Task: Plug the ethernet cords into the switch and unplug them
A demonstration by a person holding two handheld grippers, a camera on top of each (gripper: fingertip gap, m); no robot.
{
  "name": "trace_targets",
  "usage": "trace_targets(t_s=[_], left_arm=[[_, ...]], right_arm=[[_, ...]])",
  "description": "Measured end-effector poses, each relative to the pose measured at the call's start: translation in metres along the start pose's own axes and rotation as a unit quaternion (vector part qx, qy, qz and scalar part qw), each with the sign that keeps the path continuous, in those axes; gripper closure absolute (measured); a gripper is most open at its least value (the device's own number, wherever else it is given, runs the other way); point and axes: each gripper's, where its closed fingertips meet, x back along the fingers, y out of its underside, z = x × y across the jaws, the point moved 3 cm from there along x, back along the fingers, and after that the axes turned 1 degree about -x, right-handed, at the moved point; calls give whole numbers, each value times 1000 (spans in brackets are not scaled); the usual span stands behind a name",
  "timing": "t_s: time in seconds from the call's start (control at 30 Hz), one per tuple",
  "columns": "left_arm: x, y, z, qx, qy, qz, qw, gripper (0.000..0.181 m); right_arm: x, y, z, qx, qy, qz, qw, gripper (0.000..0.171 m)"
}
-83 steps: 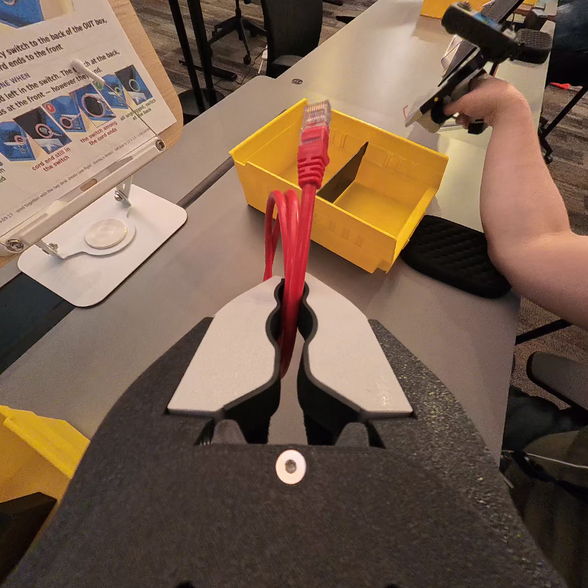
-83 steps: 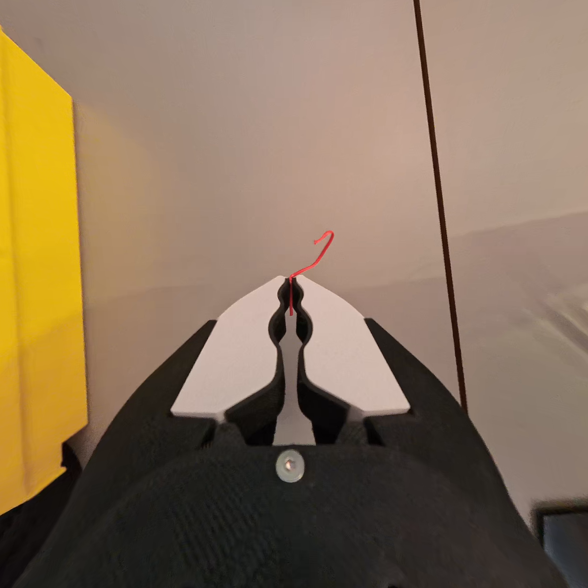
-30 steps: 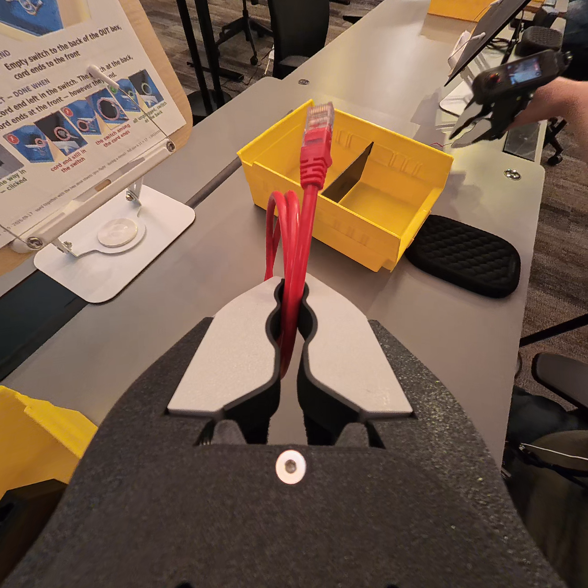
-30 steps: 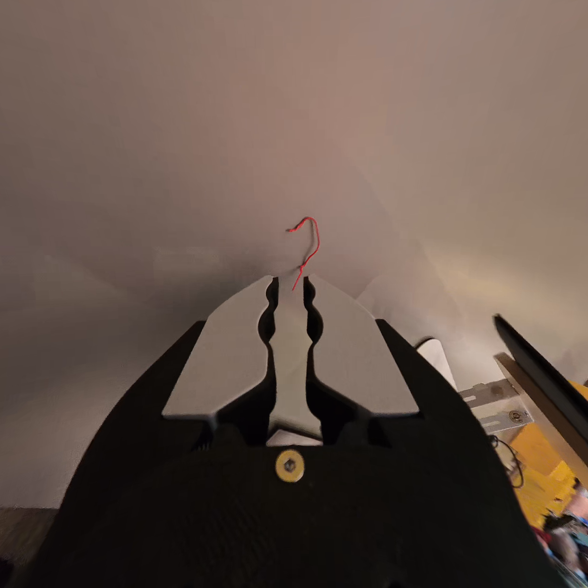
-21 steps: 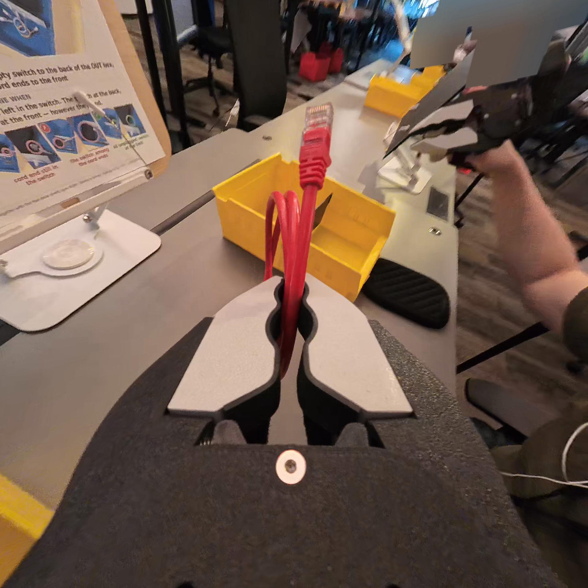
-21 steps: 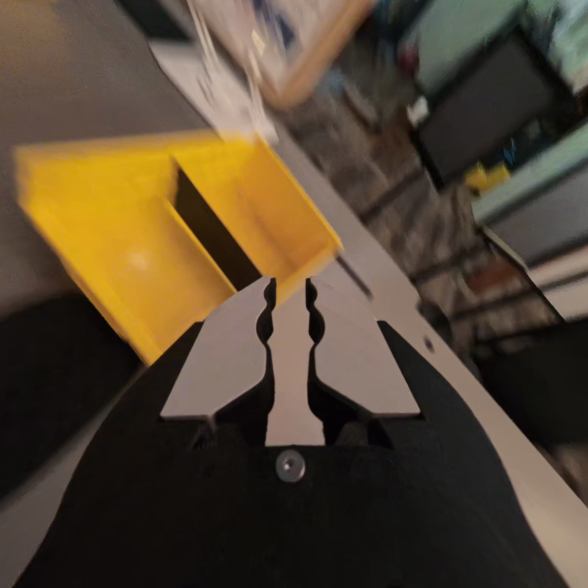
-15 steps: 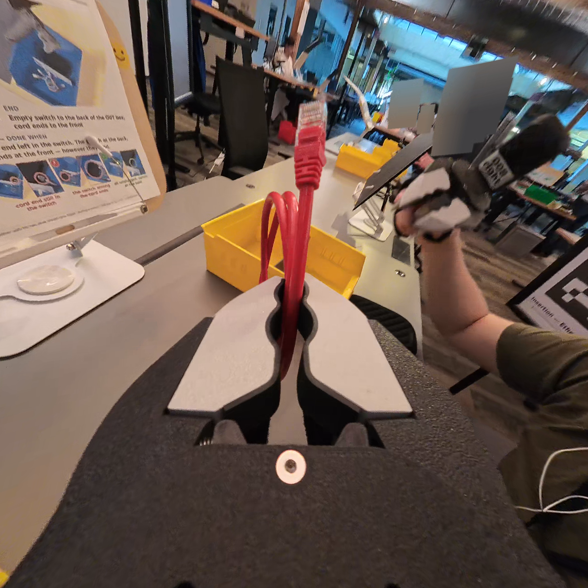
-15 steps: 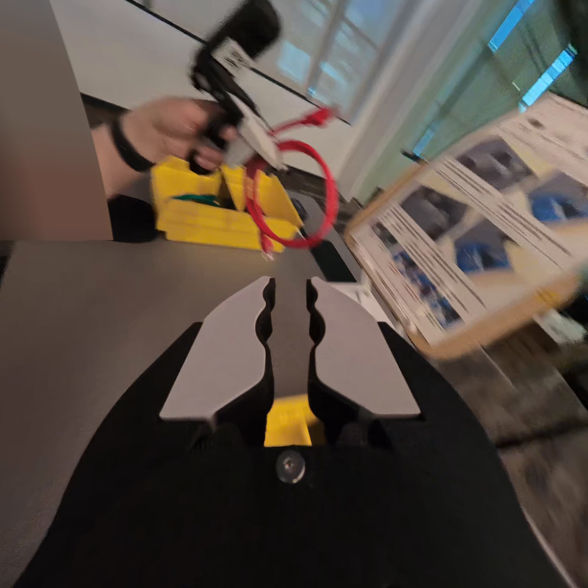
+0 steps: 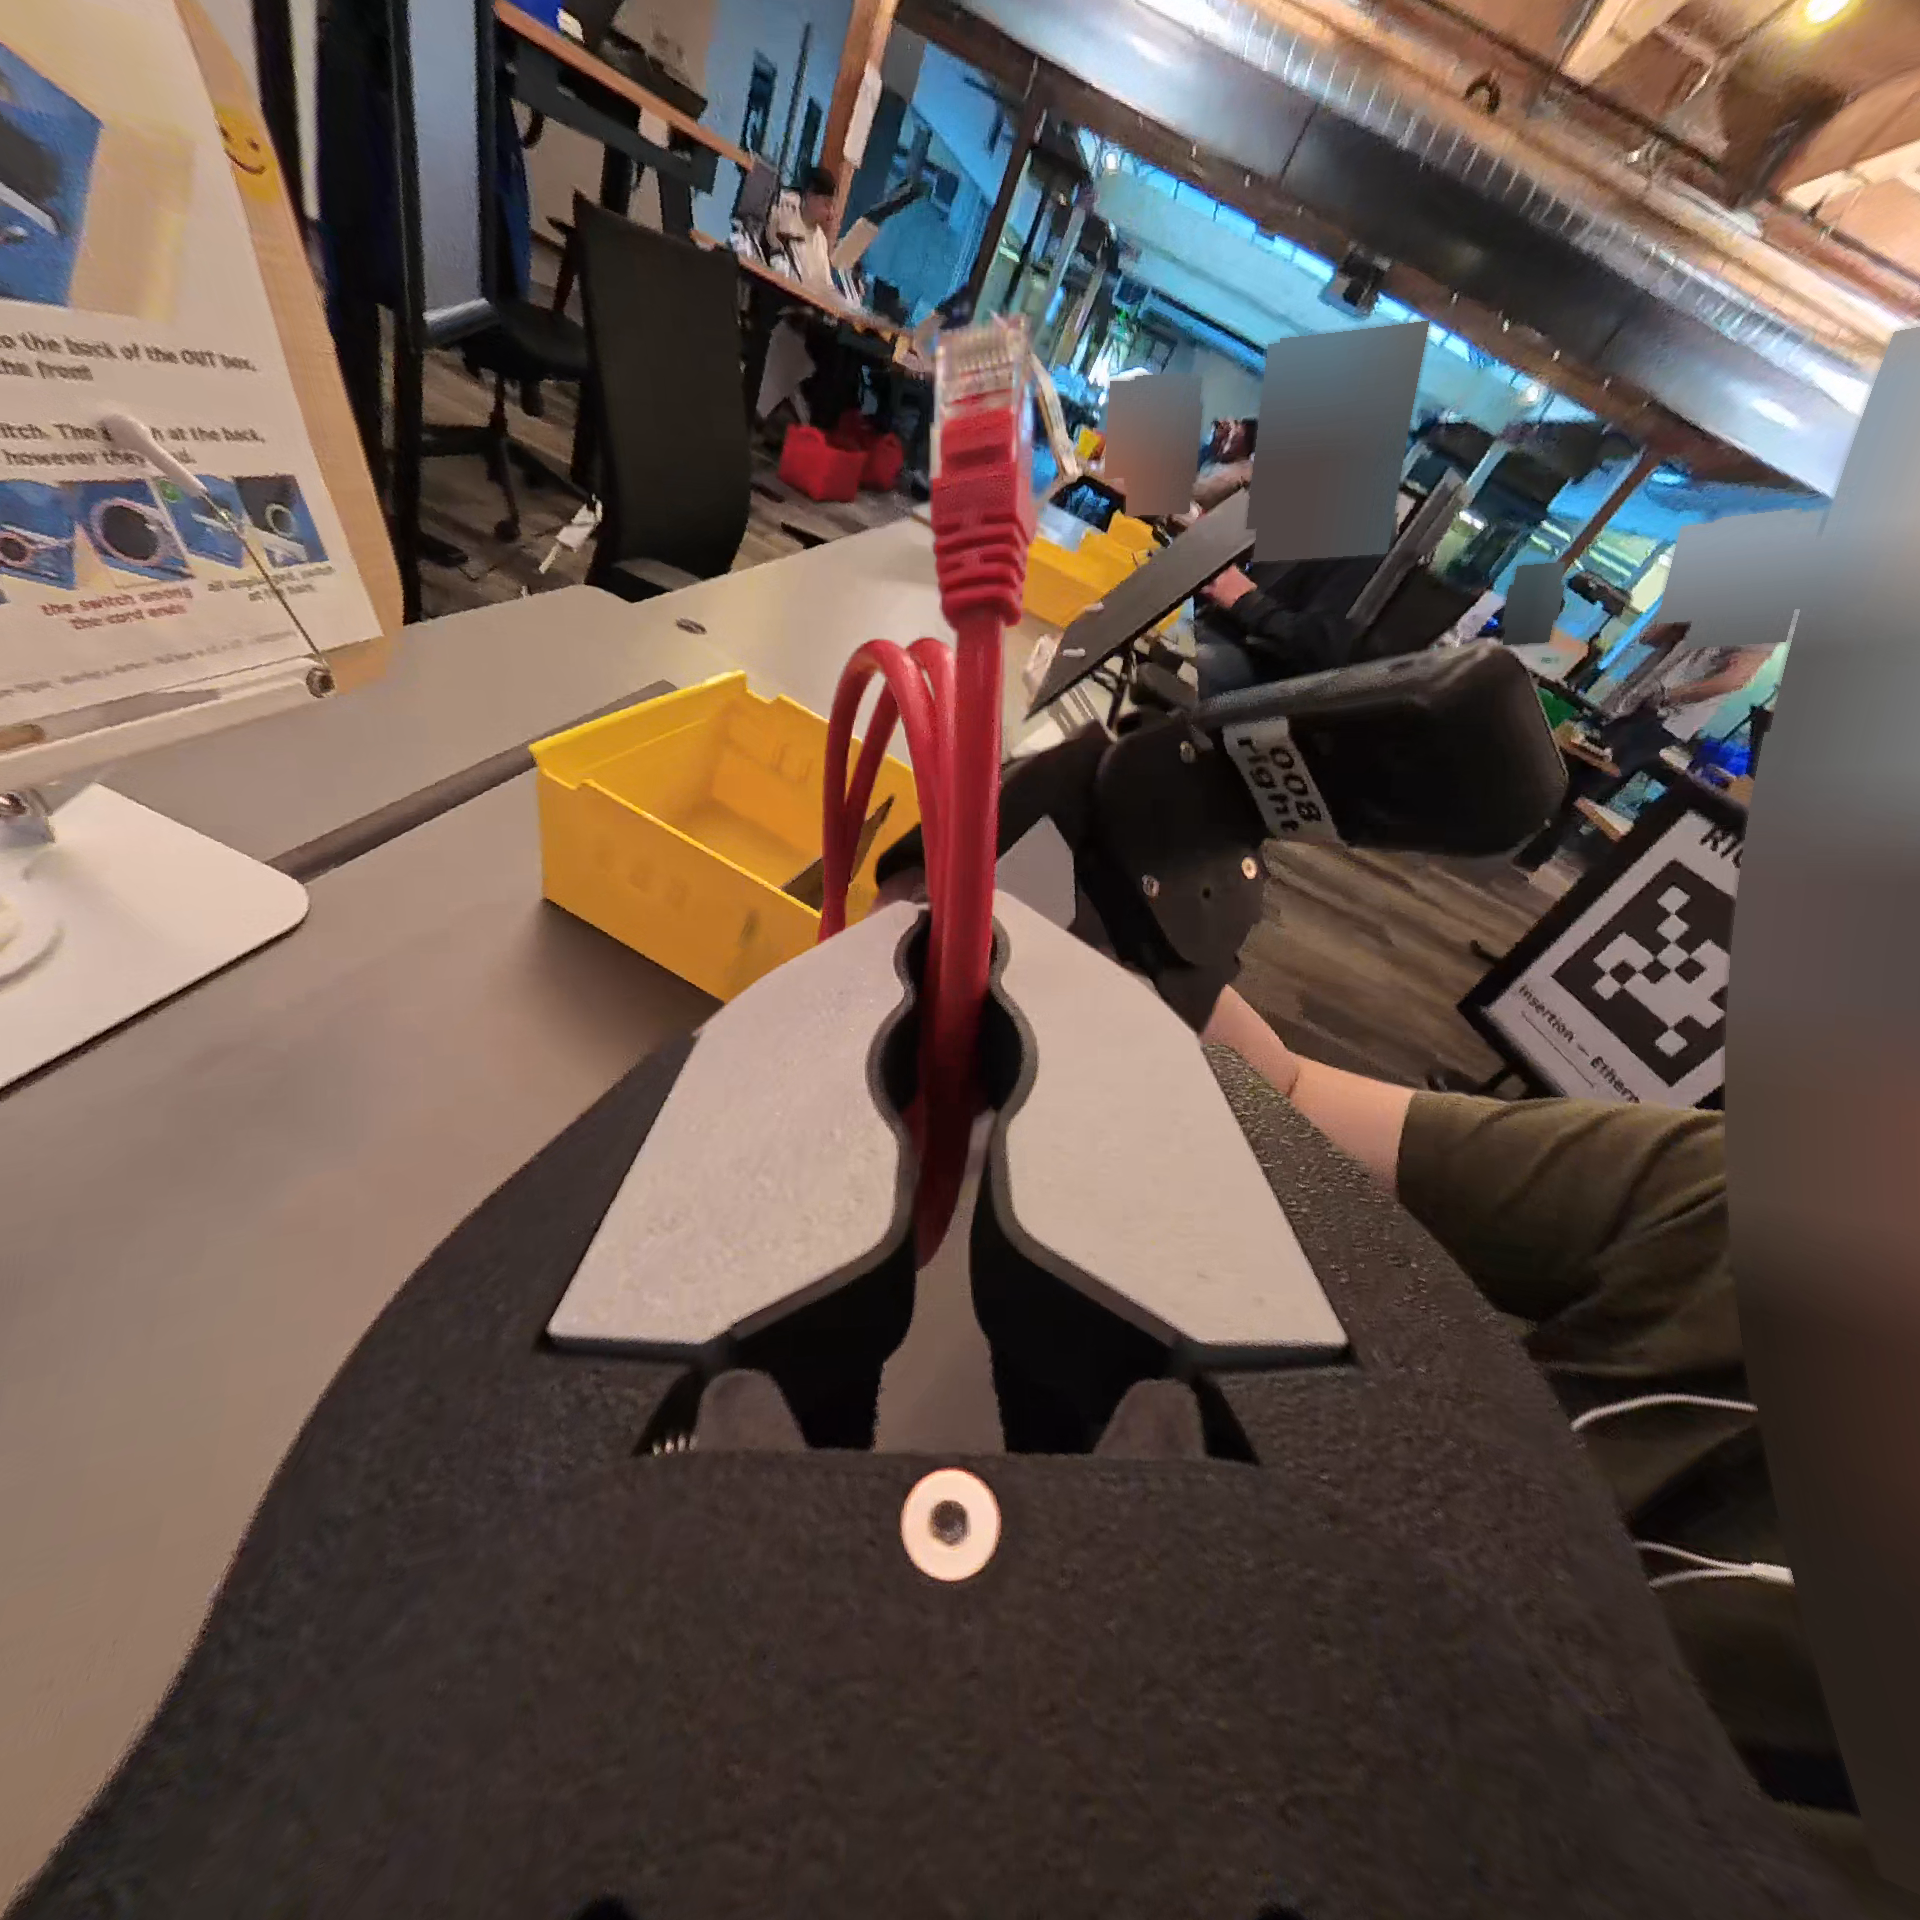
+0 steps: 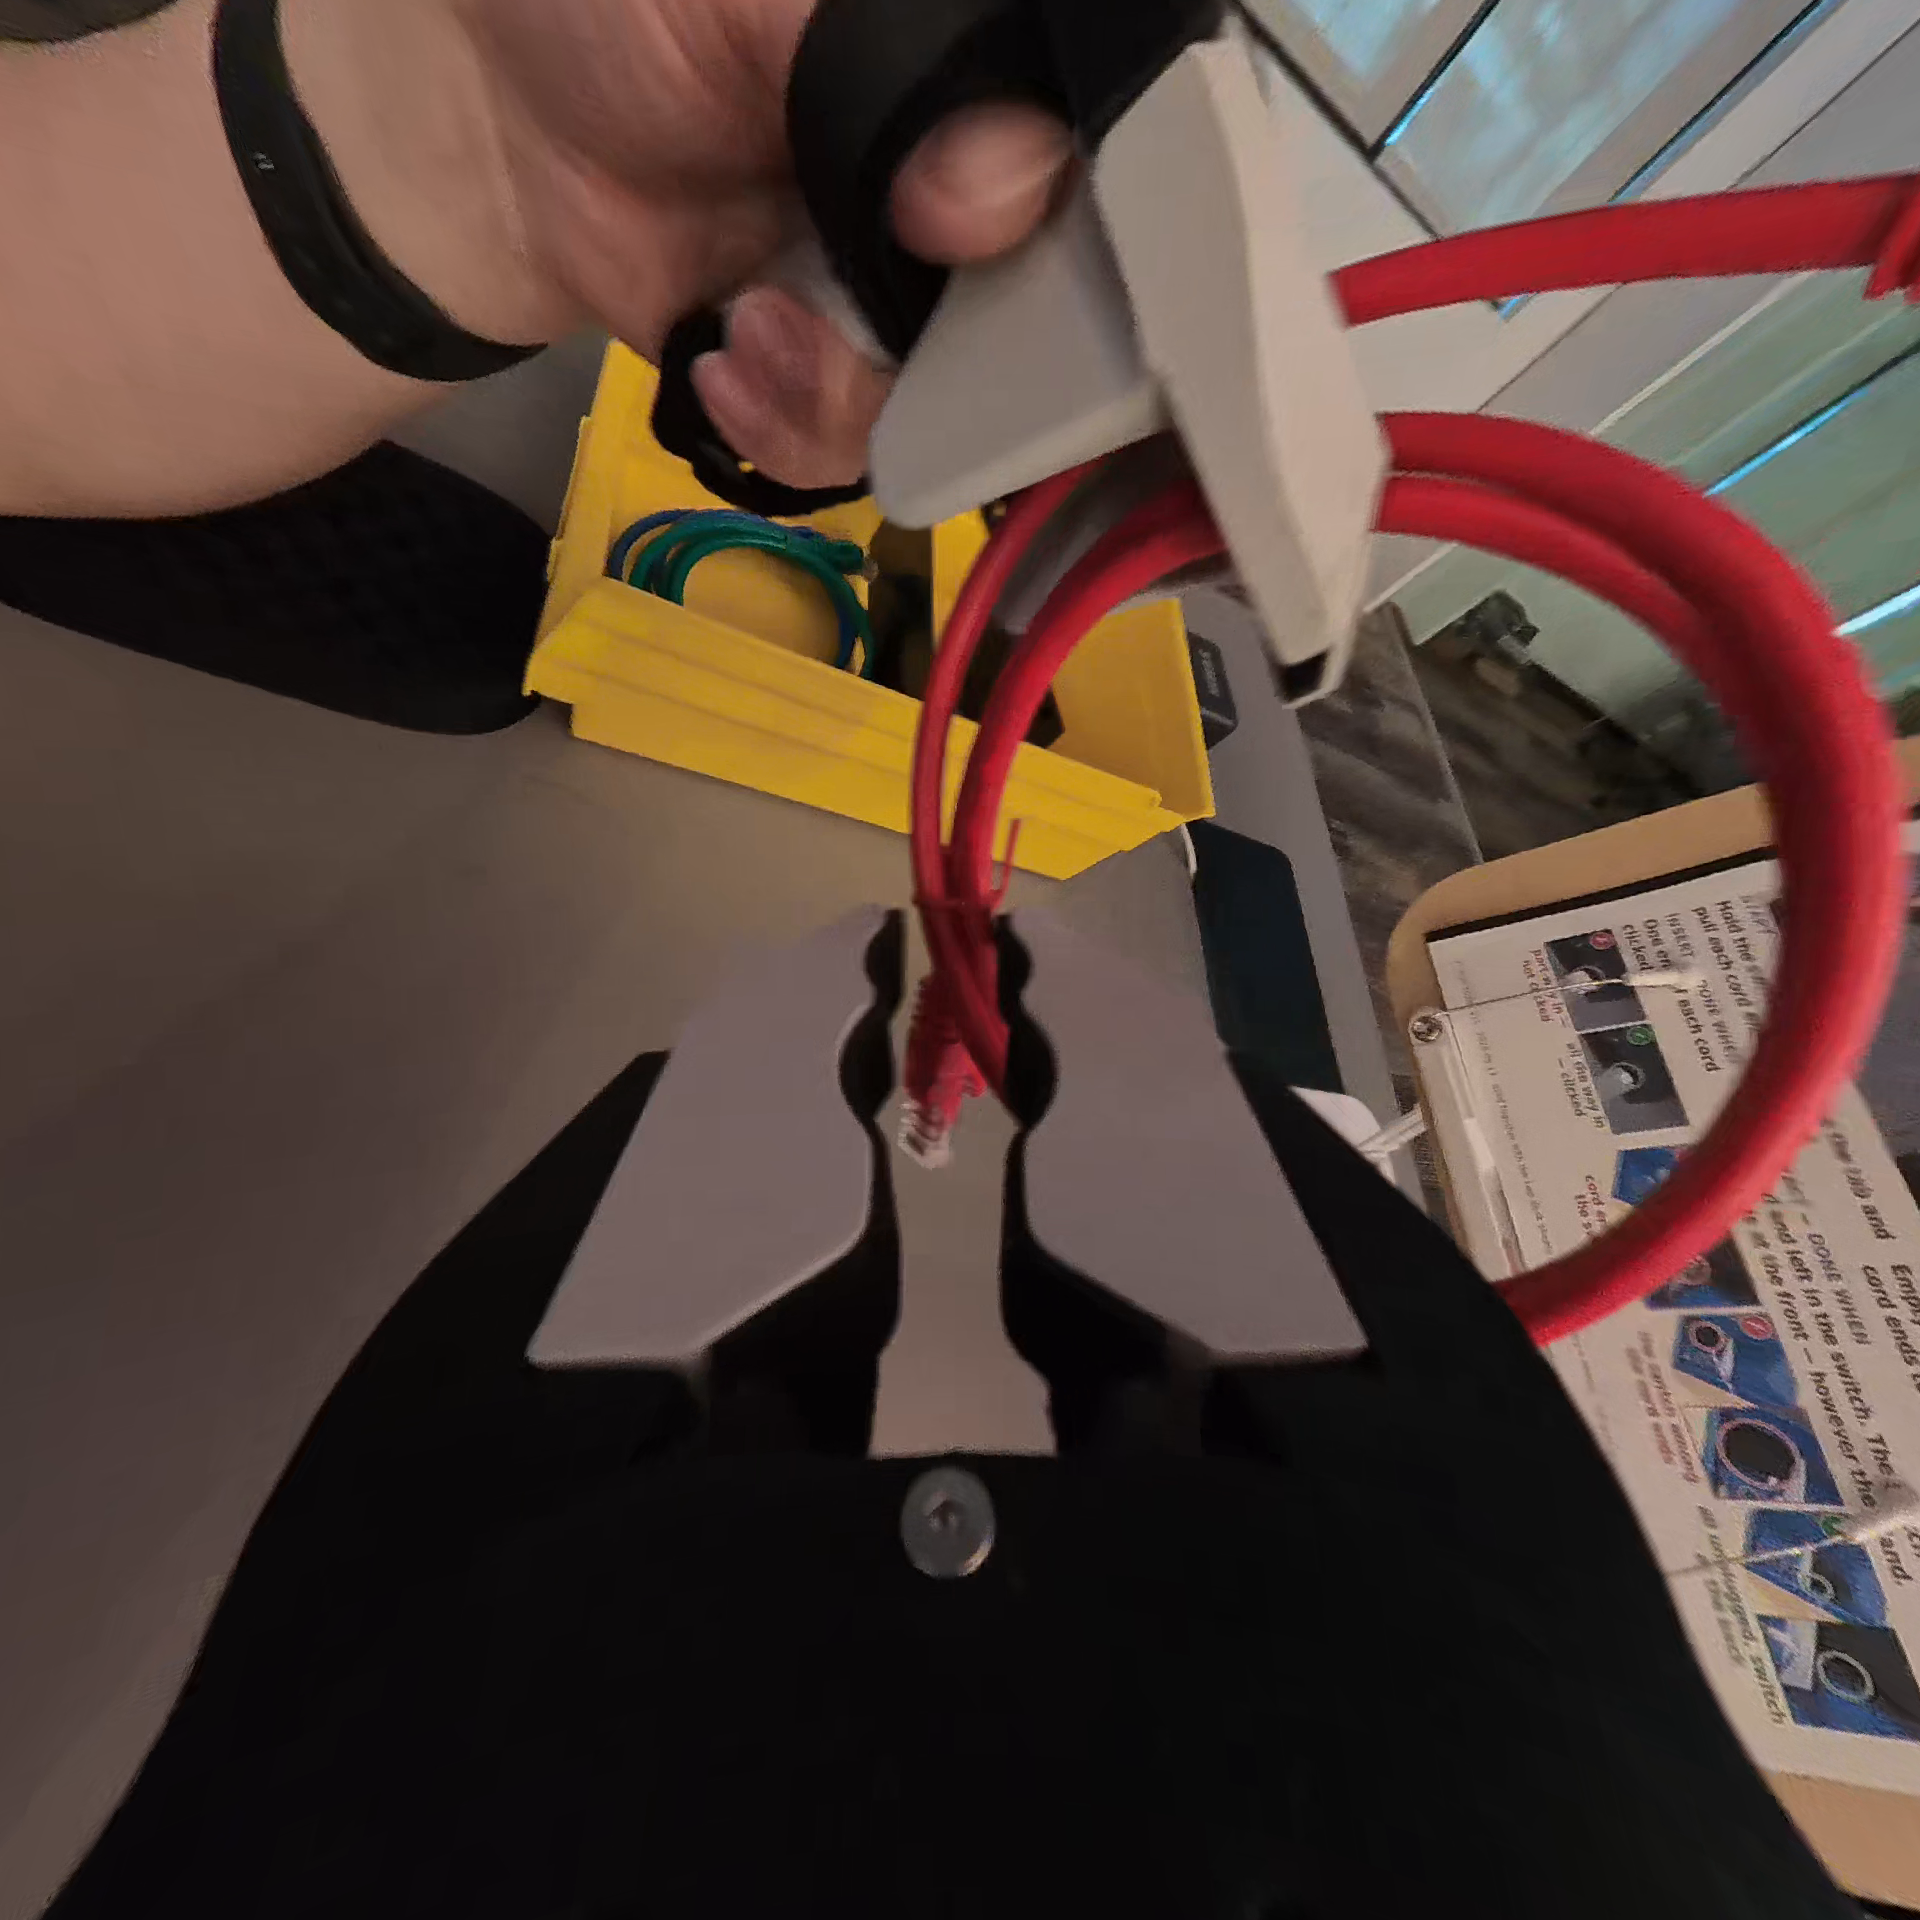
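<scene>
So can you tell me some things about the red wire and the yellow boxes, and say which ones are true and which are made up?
1. The left gripper is squeezing the red cord. True.
2. The right gripper is clamped shut on the cord's other plug. False: its jaws are open, with the plug dangling between them.
3. The yellow bin in the right wrist view holds green and blue cords. True.
4. The red cord is plugged into a switch. False: both plugs hang free.
</scene>
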Motion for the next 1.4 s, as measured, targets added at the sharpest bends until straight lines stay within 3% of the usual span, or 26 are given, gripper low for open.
trace_targets(t_s=[0.27,0.4,0.5,0.57,0.63,0.7,0.77,0.8,0.87,0.9,1.03,1.17,1.27,1.4], left_arm=[[-12,8,1,-26,-11,-26,999,176],[-7,5,9,-43,4,-26,999,176],[-3,7,17,-61,21,-46,997,176],[-4,11,22,-86,22,-67,994,176],[-7,15,27,-98,33,-80,991,176],[-10,20,31,-102,51,-95,989,176],[-11,23,33,-116,63,-106,986,176],[-11,25,35,-124,73,-111,983,176],[-10,23,32,-134,58,-100,984,174],[-10,21,28,-140,39,-92,985,163],[-3,12,8,-153,-46,-69,985,141],[1,3,2,-126,-50,-31,990,141],[0,1,-4,-137,-72,-20,988,141],[5,-6,-12,-184,-127,2,975,164]], right_arm=[[14,-3,6,42,51,37,997,169],[70,-27,20,15,80,128,988,154],[109,-27,42,-59,110,179,976,130],[109,-18,49,-113,94,187,971,109],[91,-10,39,-150,20,175,973,106],[73,-2,28,-159,-36,146,976,117],[65,2,18,-156,-90,142,973,159],[65,0,16,-164,-107,154,968,163],[67,-3,19,-197,-122,175,957,165],[68,-4,23,-206,-115,182,955,165],[77,-12,39,-192,-23,205,959,165],[87,-15,50,-151,79,193,966,164],[82,-20,46,-145,99,173,969,164],[75,-29,42,-116,146,150,971,164]])
